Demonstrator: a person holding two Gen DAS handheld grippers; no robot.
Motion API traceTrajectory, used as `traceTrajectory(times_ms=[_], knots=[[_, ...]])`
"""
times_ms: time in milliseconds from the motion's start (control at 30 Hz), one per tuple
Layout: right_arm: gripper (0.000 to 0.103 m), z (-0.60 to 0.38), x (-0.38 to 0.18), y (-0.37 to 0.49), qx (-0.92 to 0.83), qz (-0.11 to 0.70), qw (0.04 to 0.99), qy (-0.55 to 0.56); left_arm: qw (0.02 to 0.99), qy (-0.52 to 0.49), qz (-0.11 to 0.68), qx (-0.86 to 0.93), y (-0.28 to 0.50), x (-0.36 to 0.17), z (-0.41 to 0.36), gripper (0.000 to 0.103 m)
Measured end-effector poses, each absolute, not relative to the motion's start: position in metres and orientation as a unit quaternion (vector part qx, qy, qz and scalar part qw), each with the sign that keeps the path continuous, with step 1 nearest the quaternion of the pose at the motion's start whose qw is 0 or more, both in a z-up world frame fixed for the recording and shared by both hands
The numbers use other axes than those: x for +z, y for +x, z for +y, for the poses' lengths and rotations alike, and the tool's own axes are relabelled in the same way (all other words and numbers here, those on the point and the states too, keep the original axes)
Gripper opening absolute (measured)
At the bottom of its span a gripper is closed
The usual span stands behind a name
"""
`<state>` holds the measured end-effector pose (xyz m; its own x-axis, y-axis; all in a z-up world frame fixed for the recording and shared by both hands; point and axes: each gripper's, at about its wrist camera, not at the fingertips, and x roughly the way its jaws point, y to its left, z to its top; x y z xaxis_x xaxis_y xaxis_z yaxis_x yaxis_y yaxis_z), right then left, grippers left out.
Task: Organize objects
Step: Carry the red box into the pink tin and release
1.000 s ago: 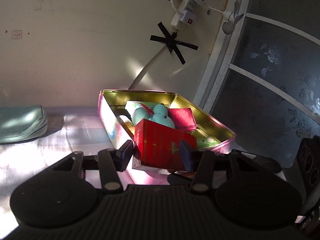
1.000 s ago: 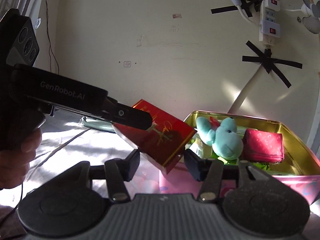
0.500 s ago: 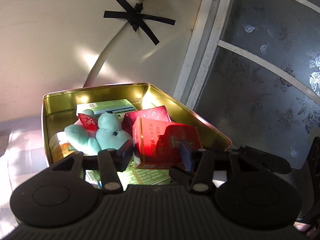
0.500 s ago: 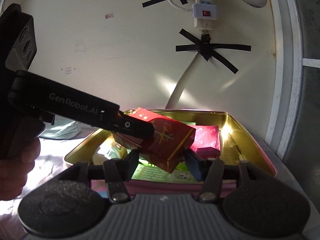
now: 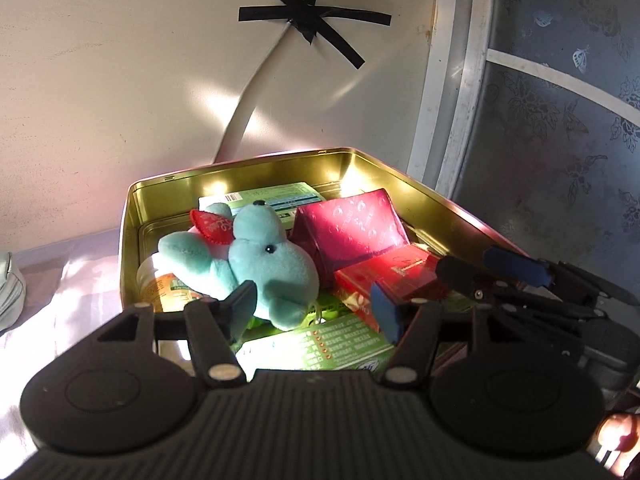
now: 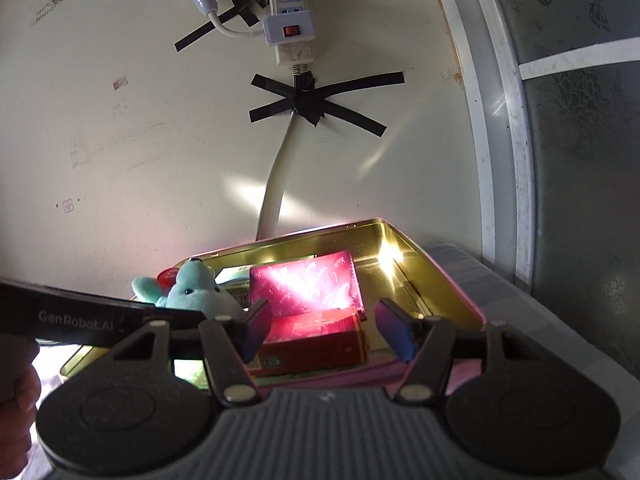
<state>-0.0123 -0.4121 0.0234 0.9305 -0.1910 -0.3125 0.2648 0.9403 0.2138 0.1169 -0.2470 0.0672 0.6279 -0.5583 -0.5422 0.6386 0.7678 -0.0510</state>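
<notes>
The red box (image 6: pixel 316 340) is lying inside the gold tin (image 5: pixel 132 216), at its near right part, resting against the crimson pouch (image 5: pixel 352 228) and on the green packets (image 5: pixel 320 340) — the placing step looks to be finishing. Both pairs of fingers have just been opening. The left gripper (image 5: pixel 314 312) is spreading its fingers over the tin's near edge, with the teal plush toy (image 5: pixel 256 256) just behind its left finger, touching nothing that I can make out. The right gripper (image 6: pixel 324 330) is standing spread around the box, its left finger close beside it, its right finger well clear — no pinch is showing. By my reading, the next move is calling for both grippers to back out of the tin without nudging the box or the plush, then to look for whatever remains outside it on the worktop.
</notes>
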Motion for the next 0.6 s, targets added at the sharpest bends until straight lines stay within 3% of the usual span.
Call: traceTrajectory(times_ms=[600], knots=[[0.061,-0.369,0.040,-0.049,-0.107,0.135,0.973,0.156,0.919,0.085,0.260,-0.284,0.076,0.070,-0.197,0.076]])
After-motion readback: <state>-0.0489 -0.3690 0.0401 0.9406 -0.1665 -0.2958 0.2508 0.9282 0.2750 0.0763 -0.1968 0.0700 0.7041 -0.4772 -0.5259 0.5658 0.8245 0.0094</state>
